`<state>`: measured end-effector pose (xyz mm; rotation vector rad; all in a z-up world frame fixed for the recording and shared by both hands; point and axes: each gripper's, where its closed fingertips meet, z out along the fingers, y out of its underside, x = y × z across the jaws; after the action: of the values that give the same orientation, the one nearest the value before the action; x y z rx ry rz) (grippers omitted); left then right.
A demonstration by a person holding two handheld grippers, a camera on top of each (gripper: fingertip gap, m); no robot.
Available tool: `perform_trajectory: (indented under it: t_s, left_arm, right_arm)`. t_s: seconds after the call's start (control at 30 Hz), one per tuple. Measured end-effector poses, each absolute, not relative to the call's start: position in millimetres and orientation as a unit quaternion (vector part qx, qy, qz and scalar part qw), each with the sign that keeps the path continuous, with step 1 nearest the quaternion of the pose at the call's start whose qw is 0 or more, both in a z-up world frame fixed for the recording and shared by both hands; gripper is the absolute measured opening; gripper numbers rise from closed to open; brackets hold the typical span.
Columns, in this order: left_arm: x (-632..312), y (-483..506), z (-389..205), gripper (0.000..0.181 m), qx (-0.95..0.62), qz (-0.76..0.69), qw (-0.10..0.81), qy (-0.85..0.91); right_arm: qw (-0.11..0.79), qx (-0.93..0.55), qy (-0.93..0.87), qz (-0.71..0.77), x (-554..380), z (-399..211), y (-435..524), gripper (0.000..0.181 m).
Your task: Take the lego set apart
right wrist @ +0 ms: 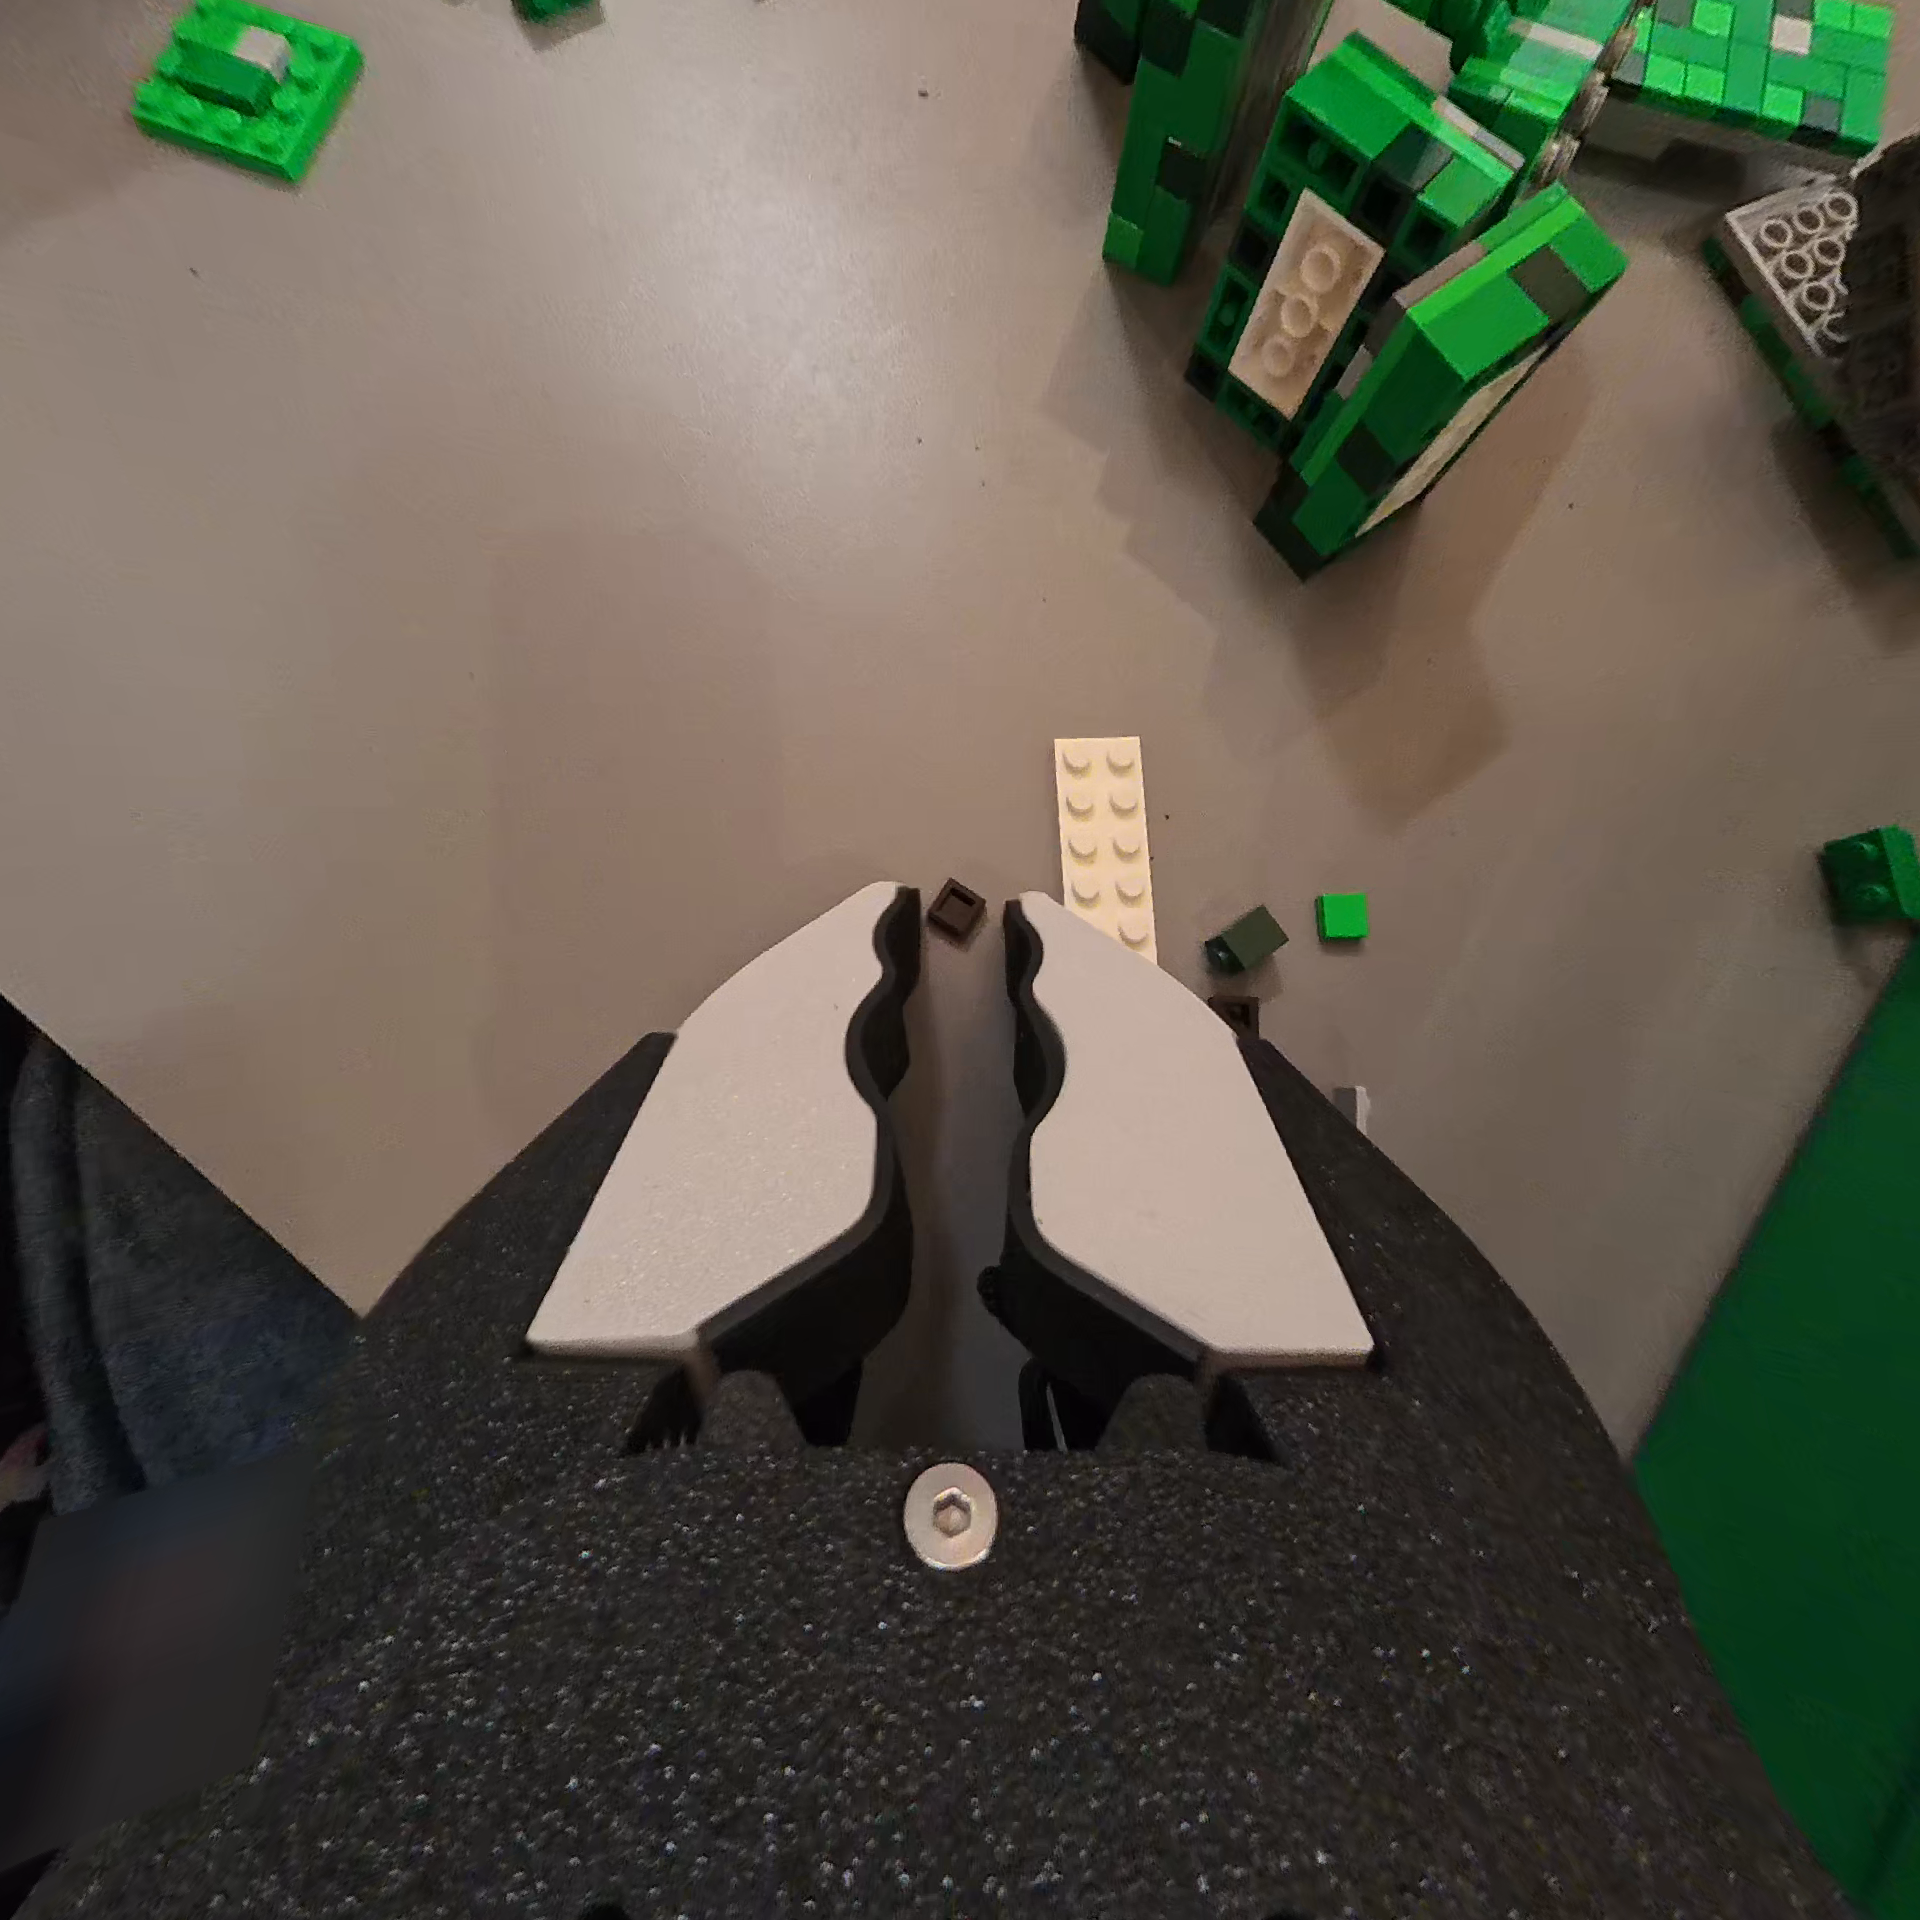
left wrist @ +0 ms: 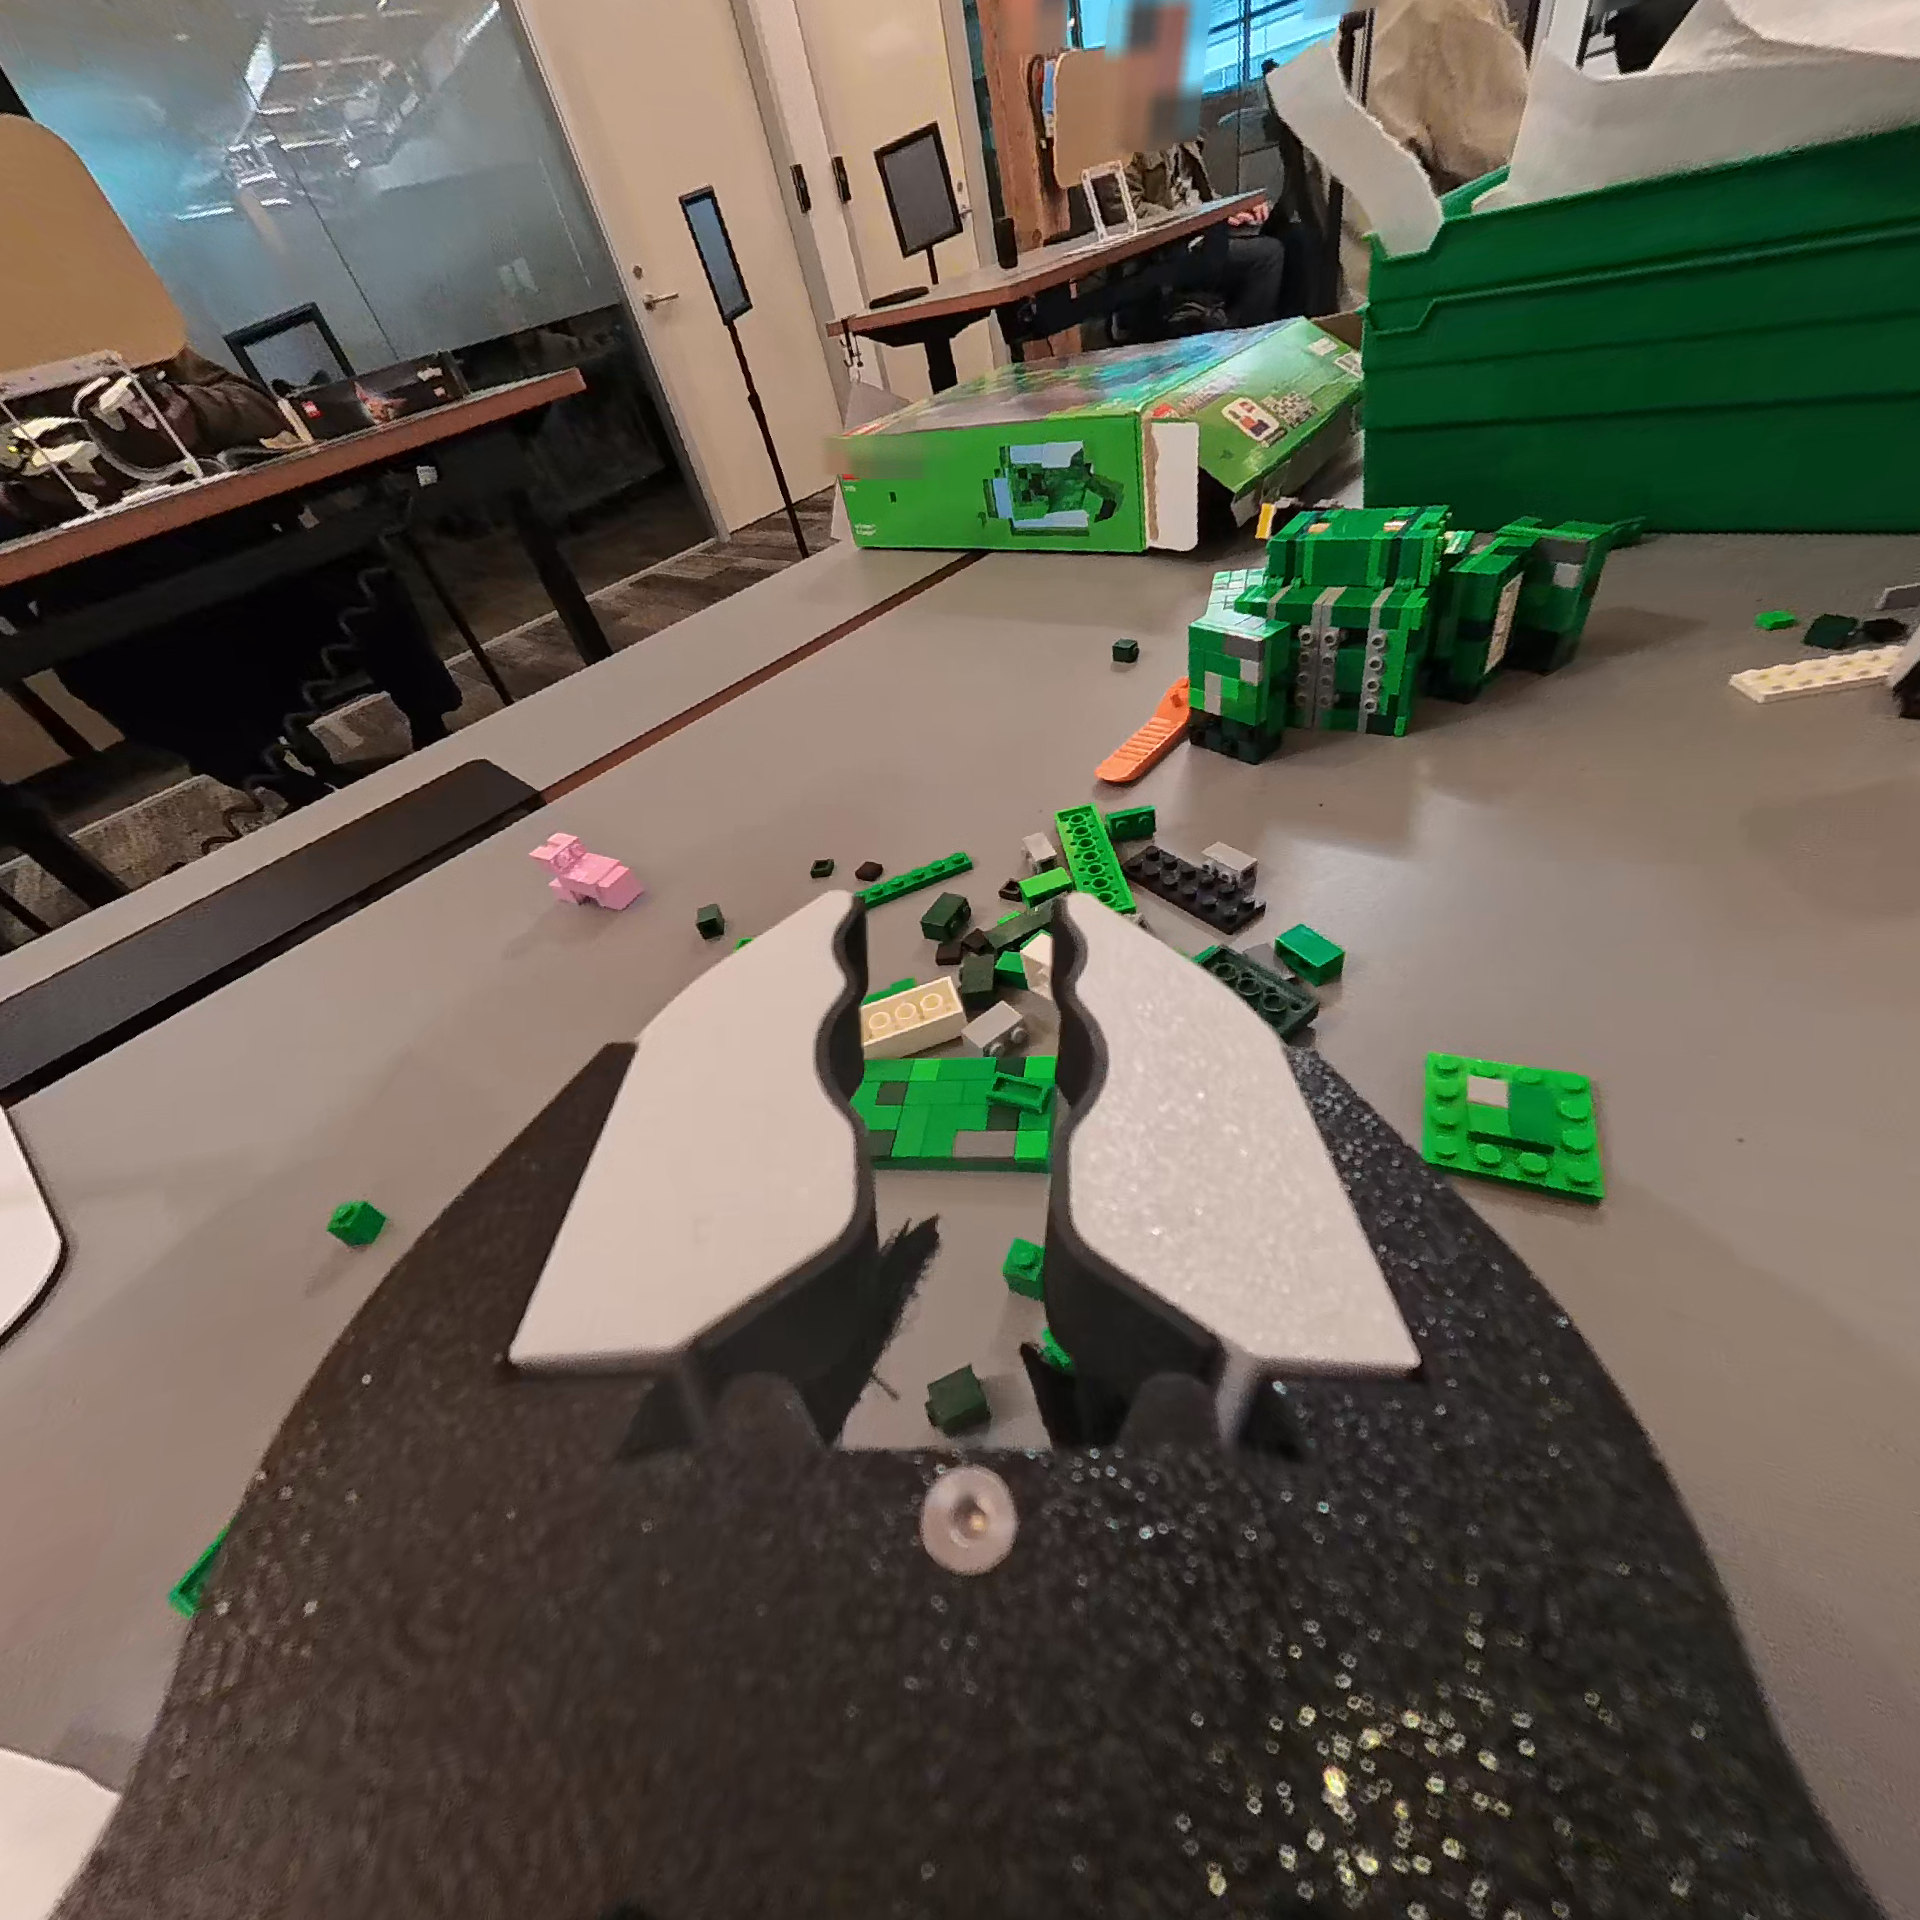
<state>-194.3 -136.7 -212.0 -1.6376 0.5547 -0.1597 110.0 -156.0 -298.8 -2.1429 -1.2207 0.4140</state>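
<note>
Lego set (left wrist: 1382,613), partly dismantled, lying on a grey table (left wrist: 1558,935) ahead and right of the left gripper (left wrist: 956,920).

Left gripper: held open and empty above scattered loose bricks (left wrist: 1039,935). Right gripper (right wrist: 961,899): open, nothing gripped; small dark tile (right wrist: 953,906) seen between its fingertips, white plate (right wrist: 1107,842) just beside its right finger.

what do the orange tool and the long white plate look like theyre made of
Orange tool: looks like moulded plastic, uniform colour, ribbed handle, dull sheen. Long white plate: hard plastic too, glossy moulded studs, slightly cream tint. Neither is certain from looks alone.
</note>
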Motion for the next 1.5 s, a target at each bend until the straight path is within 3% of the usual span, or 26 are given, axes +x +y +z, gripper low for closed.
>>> perform_trajectory:
  t_s: [0.4, 0.7, 1.03, 1.3, 1.5]
  left_arm:
    - [-187.3, -139.7, -213.9, 0.03, -0.717, -0.059, 0.641, 0.269]
    - [-186.8, -138.1, -219.9, 0.028, -0.72, -0.047, 0.634, 0.279]
    - [-190.4, -132.6, -225.9, 0.026, -0.726, -0.093, 0.625, 0.27]
    - [-184.7, -133.8, -229.3, 0.026, -0.721, -0.072, 0.624, 0.293]
    - [-185.3, -133.6, -228.6, 0.025, -0.719, -0.069, 0.627, 0.292]
  right_arm:
    - [0.349, -0.789, -0.495, 0.098, 94.7, -291.9, -148.1, 0.007]
    - [0.452, -0.694, -0.547, 0.125, -15.1, -264.6, -134.4, 0.007]
    - [0.422, -0.646, -0.632, 0.074, -90.3, -289.6, -120.7, 0.008]
    - [0.487, -0.634, -0.584, 0.141, -86.9, -270.1, -123.4, 0.017]
    - [0.593, -0.661, -0.441, 0.135, -46.9, -227.7, -89.9, 0.017]
